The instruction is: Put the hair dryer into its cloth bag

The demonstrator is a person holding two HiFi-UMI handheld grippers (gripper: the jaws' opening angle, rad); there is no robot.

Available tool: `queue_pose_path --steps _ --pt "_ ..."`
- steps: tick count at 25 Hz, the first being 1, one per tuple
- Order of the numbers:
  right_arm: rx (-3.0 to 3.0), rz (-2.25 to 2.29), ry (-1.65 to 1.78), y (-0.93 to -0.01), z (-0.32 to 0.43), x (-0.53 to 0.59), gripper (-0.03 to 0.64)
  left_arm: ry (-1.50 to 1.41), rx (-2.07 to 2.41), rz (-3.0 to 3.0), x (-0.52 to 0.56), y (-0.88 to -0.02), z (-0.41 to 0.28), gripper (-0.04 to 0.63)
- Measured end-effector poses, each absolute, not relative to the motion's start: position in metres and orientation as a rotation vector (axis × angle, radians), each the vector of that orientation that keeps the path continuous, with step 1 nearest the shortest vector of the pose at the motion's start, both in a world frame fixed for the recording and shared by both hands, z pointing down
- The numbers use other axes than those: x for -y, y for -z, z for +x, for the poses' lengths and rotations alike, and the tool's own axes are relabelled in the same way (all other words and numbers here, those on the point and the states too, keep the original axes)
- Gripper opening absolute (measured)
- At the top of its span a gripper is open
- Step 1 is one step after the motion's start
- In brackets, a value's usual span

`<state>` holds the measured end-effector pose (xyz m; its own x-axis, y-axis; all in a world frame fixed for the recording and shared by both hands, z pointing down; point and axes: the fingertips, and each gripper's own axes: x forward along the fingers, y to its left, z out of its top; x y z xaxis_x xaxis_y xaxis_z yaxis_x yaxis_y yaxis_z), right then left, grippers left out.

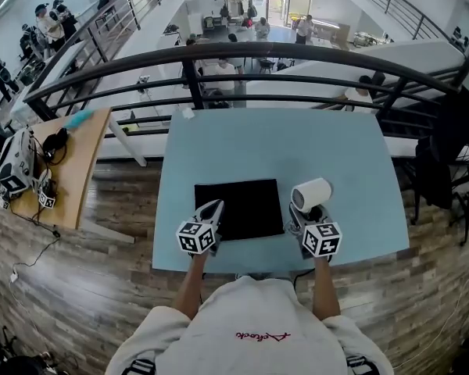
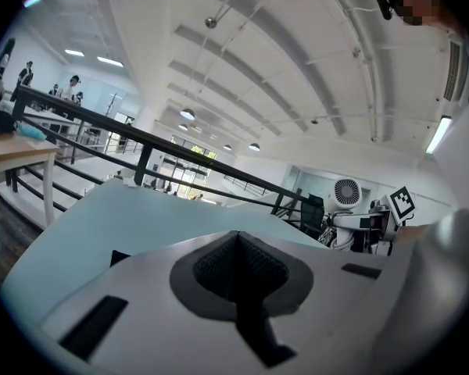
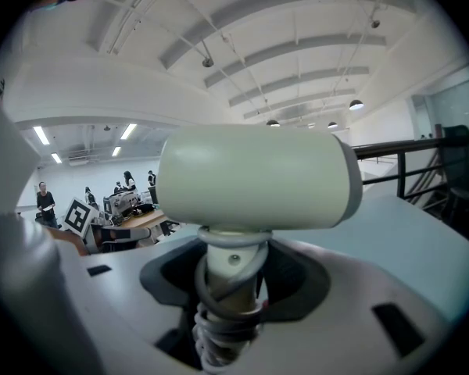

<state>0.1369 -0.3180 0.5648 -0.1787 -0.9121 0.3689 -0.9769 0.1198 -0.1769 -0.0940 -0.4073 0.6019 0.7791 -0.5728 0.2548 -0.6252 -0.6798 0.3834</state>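
One hair dryer (image 1: pixel 311 194) and one black cloth bag (image 1: pixel 238 208) are counted, the hair dryer just right of the cloth bag. Two tongs are seen: the left tongs (image 1: pixel 213 207) at the cloth bag's left edge and the right tongs (image 1: pixel 306 216) just to its right. One pale blue surface (image 1: pixel 258 143) is counted beneath the cloth bag, and one wooden surface (image 1: pixel 78 170) well to its left.
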Motion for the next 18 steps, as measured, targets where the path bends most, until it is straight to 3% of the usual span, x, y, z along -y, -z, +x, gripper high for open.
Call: queue_pose_path --steps 18 --pt "2.342 1.740 -0.527 -0.553 0.189 0.339 0.216 -0.153 1.077 2.469 0.388 -0.593 -0.054 0.008"
